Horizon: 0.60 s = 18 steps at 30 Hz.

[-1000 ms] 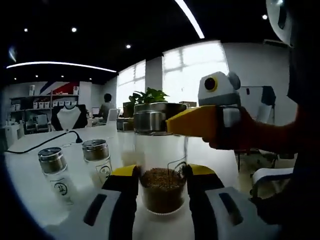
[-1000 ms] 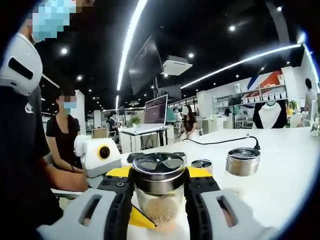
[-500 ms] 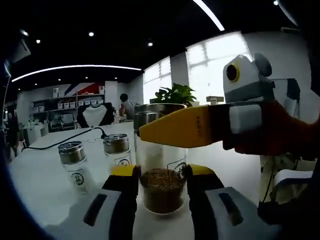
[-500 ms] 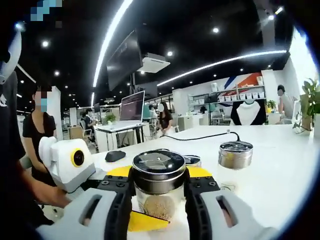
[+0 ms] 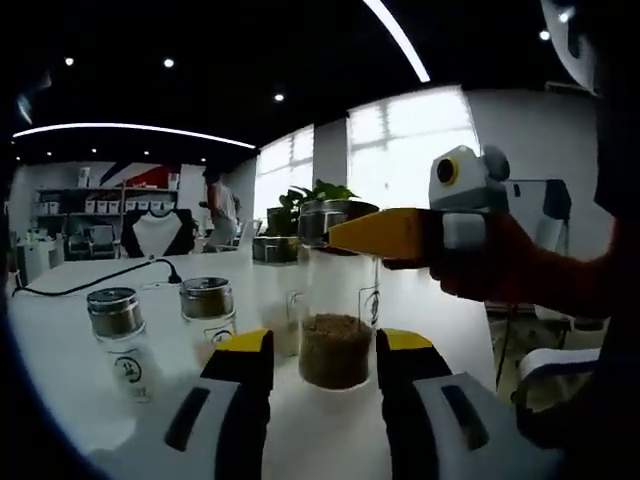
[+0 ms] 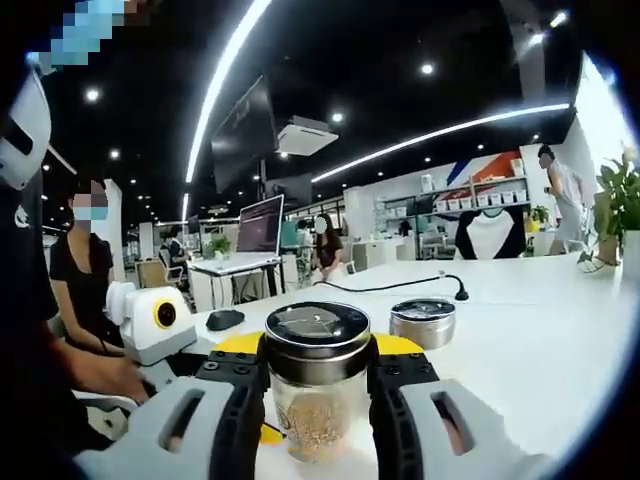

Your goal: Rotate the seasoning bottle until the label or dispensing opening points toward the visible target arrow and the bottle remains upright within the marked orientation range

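The seasoning bottle [image 5: 338, 300] stands upright on the white table [image 5: 60, 340], a clear glass jar with brown grains in the lower part and a steel lid [image 6: 317, 338]. In the right gripper view the right gripper [image 6: 317, 372] has its two jaws closed on this lid from both sides, and the glass body hangs down between them. In the left gripper view the left gripper [image 5: 312, 352] is opened wide; its yellow tips stand in front of the bottle, one on each side, and do not touch the glass, so this gripper holds nothing. The right gripper comes into that view from the right and reaches the top of the bottle. No target arrow or marked range can be found in either view, so it cannot be told how much turning is left. The main risk, as a judgement, is that the bottle is held only at its lid: a twist may loosen the lid instead of turning the whole bottle, or the smooth steel may slip in the jaws. A push that is not straight could also tilt the tall bottle, because the base is free. Two smaller bottles [image 5: 118, 342] and [image 5: 208, 312] stand near on the left, and a wide swing could knock them.
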Tool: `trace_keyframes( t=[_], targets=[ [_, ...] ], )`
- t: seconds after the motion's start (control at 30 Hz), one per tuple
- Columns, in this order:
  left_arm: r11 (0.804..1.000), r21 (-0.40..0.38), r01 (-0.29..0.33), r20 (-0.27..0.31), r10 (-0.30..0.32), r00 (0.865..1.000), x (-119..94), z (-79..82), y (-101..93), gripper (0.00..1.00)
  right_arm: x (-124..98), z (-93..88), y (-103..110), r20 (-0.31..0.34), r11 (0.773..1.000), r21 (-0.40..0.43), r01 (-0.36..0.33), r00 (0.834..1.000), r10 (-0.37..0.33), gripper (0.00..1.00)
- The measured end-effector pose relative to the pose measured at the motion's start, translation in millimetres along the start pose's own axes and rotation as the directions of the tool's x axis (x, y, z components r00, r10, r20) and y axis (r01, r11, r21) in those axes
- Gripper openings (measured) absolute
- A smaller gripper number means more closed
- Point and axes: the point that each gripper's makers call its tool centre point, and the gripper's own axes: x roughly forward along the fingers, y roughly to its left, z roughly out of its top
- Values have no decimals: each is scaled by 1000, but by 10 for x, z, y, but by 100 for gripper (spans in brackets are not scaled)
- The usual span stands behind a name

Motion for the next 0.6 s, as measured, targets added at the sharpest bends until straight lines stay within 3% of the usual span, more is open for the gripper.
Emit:
trace_keyframes(
  t=[0.2, 0.47, 0.6],
  targets=[
    [999, -5, -34, 42, 34, 999, -214, 72, 135, 46, -126, 34, -169, 0, 999, -24, 27, 1000, -27, 37],
    [983, 26, -182, 66, 180, 981, -531, 163, 507, 66, -258, 48, -456, -2, 996, -43, 77, 997, -78, 37],
    [970, 36, -240, 57, 238, 970, -644, 128, 673, 76, -285, 38, -588, -12, 994, -60, 88, 996, -89, 37]
  ],
)
